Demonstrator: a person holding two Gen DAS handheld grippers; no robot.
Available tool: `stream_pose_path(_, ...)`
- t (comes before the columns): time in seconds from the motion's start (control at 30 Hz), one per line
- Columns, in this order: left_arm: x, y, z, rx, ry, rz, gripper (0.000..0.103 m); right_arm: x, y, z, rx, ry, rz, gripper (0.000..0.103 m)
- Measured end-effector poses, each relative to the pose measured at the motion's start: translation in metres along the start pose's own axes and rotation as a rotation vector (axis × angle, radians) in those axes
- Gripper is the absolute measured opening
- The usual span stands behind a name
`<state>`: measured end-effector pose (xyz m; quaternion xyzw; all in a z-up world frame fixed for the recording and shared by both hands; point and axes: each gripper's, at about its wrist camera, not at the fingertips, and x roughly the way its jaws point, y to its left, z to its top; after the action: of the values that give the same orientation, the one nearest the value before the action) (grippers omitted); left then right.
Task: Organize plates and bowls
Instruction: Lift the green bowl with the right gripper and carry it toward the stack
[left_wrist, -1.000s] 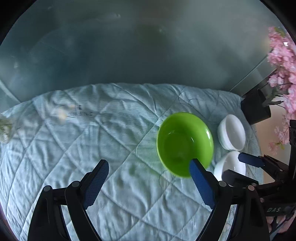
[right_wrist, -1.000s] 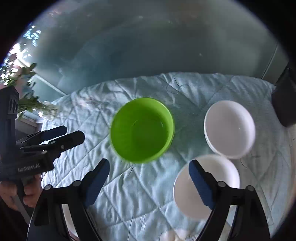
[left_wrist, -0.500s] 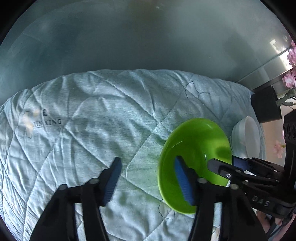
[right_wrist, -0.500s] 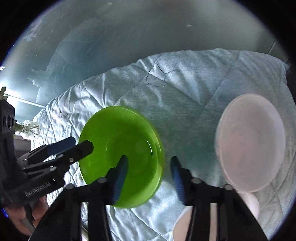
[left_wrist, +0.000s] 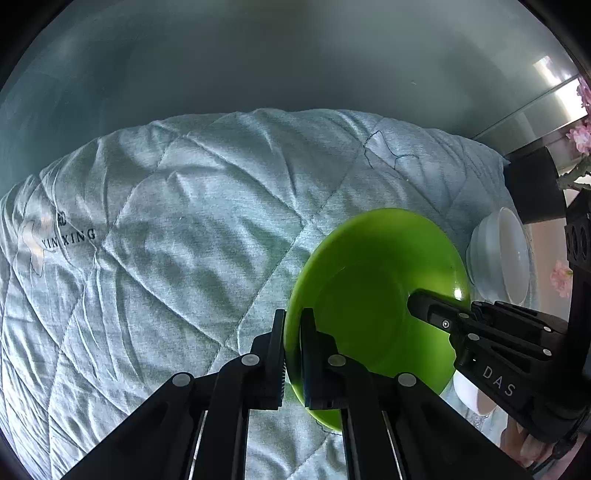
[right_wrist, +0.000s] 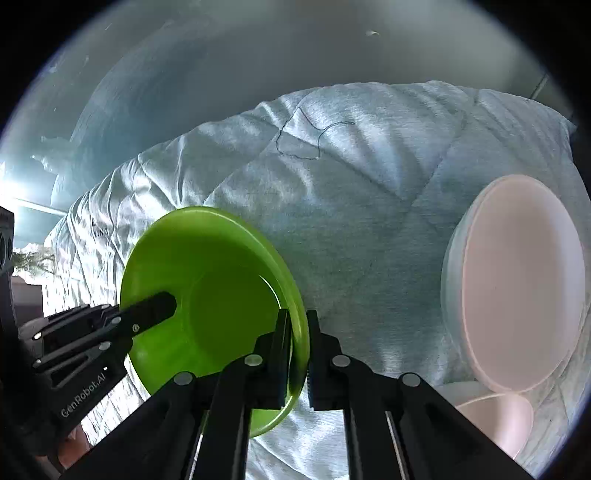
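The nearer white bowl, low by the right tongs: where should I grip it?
Take the nearer white bowl by its rim, coming down from above with one finger inside and one outside. It sits open side up on the quilt, and the thin wall suits a pinch. Both the left tongs and right tongs are shut on the green bowl rim.

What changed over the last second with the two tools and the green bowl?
Both came down onto the green bowl and closed: left tool now clamps its left rim, right tool its right rim. White bowls and quilt unchanged.
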<state>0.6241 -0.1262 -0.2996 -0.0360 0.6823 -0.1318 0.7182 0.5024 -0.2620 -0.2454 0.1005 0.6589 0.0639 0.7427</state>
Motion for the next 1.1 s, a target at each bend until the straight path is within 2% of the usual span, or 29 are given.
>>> stream_pose_path(0.2,-0.019,-0.001,-0.004,-0.001,-0.028,0.011,0.003,-0.010,0.006,-0.003,0.008,-0.035,0.008,0.006)
stream_pose_path(0.3,-0.041,-0.009,-0.006,0.006,-0.045,0.003,0.003,-0.032,0.012,-0.007,-0.016,-0.073,0.005,0.006)
stream_pose_path(0.4,-0.076,-0.021,-0.015,0.019,-0.078,0.001,0.002,-0.059,0.017,-0.013,-0.017,-0.107,0.009,0.006)
stream_pose_path(0.53,-0.140,-0.038,-0.040,0.038,-0.158,-0.013,0.002,-0.119,0.030,-0.037,-0.045,-0.202,-0.009,0.006)
stream_pose_path(0.7,-0.226,-0.056,-0.098,0.052,-0.254,-0.015,0.002,-0.200,0.045,-0.088,-0.089,-0.316,0.014,0.006)
stream_pose_path(0.8,-0.271,-0.060,-0.142,0.051,-0.309,-0.018,0.002,-0.231,0.055,-0.120,-0.123,-0.353,0.036,0.006)
stream_pose_path(0.97,-0.307,-0.070,-0.206,0.045,-0.336,-0.037,0.003,-0.270,0.067,-0.172,-0.155,-0.385,0.042,0.005)
stream_pose_path(1.03,-0.312,-0.069,-0.229,0.024,-0.313,-0.063,0.003,-0.279,0.070,-0.192,-0.159,-0.388,0.031,0.005)
stream_pose_path(1.1,-0.318,-0.072,-0.253,0.028,-0.312,-0.048,0.003,-0.280,0.072,-0.210,-0.173,-0.370,0.021,0.005)
